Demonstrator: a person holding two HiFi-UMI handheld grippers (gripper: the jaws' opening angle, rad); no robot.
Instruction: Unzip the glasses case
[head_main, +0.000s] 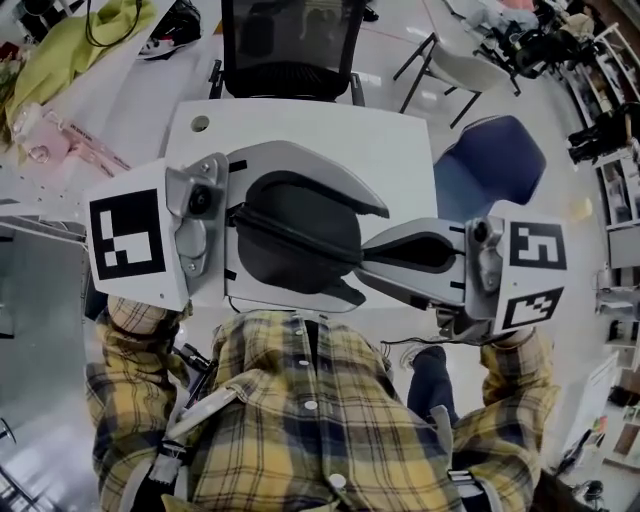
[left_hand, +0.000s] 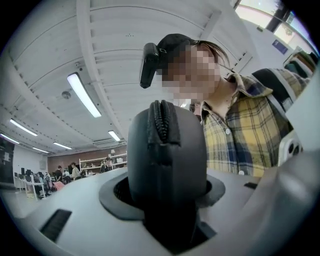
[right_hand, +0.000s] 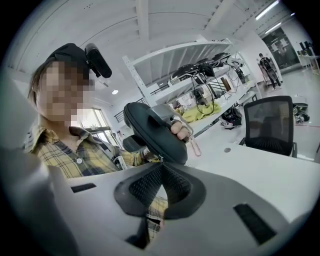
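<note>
The right gripper (right_hand: 160, 167) is seen with its jaws brought together, their ribbed pads meeting in a point at the lower rim of the glasses case (right_hand: 154, 131). A small metal piece, judged to be the zipper pull (right_hand: 160, 159), is pinched at that point. The left gripper (left_hand: 167, 192) is clamped across the body of the case, which is held upright between its jaws in the centre of the left gripper view, with the closed zipper (left_hand: 160, 120) running over the top. In the head view the case is held in the air at mid-frame, close to the plaid-shirted chest and above the white table (head_main: 330, 125); a black mesh chair (head_main: 290, 45) is seen at the top edge.

The hold on the pull is judged slight, so it could be lost if the pull is drawn off the line of the teeth. A hard tug could also twist the smooth, rounded case out of the left jaws.
</note>
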